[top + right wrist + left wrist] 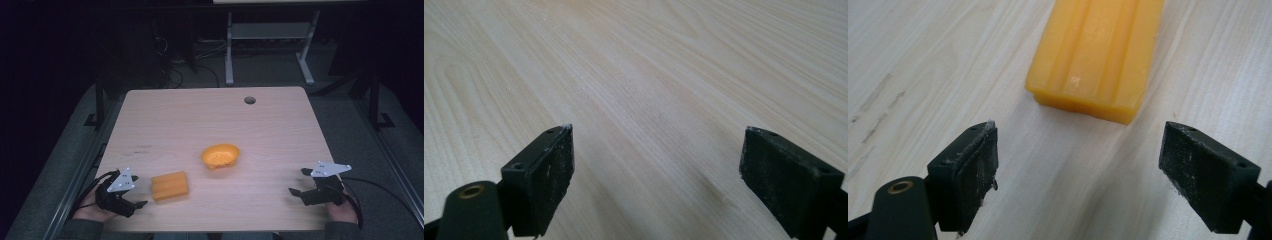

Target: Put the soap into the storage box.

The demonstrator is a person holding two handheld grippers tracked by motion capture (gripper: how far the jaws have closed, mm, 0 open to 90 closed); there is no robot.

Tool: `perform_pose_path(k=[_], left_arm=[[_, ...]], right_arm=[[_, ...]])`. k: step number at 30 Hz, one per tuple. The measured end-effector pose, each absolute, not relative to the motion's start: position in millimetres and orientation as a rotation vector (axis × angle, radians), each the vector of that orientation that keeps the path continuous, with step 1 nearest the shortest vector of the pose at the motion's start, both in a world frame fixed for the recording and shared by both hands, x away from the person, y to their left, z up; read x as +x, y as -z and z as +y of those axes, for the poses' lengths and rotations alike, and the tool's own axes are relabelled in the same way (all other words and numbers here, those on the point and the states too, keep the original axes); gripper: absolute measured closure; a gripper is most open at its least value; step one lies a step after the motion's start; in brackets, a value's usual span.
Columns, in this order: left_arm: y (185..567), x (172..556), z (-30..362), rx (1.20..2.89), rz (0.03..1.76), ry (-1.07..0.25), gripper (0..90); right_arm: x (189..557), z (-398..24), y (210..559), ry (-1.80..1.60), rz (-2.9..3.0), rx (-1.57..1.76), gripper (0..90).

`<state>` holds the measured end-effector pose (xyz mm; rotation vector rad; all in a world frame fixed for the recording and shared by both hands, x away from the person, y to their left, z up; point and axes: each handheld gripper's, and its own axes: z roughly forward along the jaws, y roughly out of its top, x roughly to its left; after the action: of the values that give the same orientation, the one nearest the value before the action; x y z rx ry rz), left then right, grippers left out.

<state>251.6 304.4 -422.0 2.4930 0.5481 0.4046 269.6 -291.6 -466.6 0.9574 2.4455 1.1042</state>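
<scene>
Black pads (970, 170) of my left gripper (1078, 172) rise closest to the lens, spread wide with nothing between them. Just ahead of them, toward 12 o'clock, lies the orange block (1098, 55) — flat on the wooden table (923, 60), ridged along its top, its near end squared to me and not touching either jaw. From above, my left gripper (140, 204) sits at the table's 7 o'clock with the block (170, 186) just beside it at 3 o'clock, and the orange bowl (220, 155) stands past the block toward the table's centre, apart from it.

My right gripper (299, 182) waits at the table's 4 o'clock, jaws equally wide and empty, pointing inward.

I judge this as the approach before a grasp: nothing is lifted yet. The next move, as I read it, calls for easing the left jaws forward to straddle the block's near end, then closing across its width.

My left gripper view gives the block's grooves and edge, which the high view blurs; the high view alone places the bowl. My right gripper (656, 172) view has bare wood grain ahead of its jaws.
</scene>
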Motion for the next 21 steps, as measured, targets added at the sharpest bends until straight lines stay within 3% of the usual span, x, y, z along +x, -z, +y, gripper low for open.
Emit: perform_pose_path(k=[21], left_arm=[[404.4, 275.7, 274.6, 2.593, 0.431, -0.362, 15.3]], right_arm=[[270.2, -290.4, 466.6, -1.122, 2.450, 0.949, 13.7]])
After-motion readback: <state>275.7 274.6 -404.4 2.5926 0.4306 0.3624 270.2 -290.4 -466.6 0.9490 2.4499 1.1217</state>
